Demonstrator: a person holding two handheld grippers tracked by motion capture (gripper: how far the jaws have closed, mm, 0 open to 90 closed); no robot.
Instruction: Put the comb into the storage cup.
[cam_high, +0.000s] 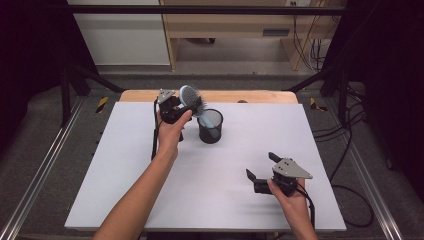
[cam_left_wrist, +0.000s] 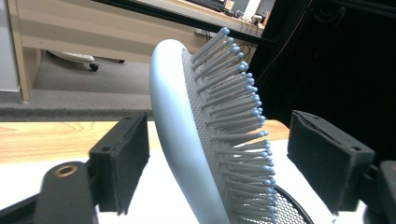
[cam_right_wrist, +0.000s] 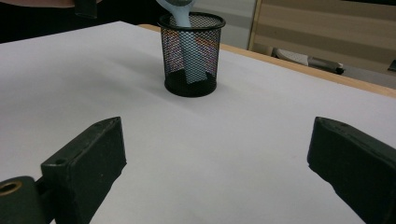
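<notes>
Pale-blue hairbrush stands handle-down in the mesh cup, head leaning between the left gripper's parted jaws; right gripper waits open, near right.

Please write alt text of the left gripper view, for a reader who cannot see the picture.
A light blue hairbrush stands tilted between the open black jaws of the left hand-held gripper, touching neither, its bristles pointing right. Its lower end goes down into a black mesh cup on the white table.
</notes>
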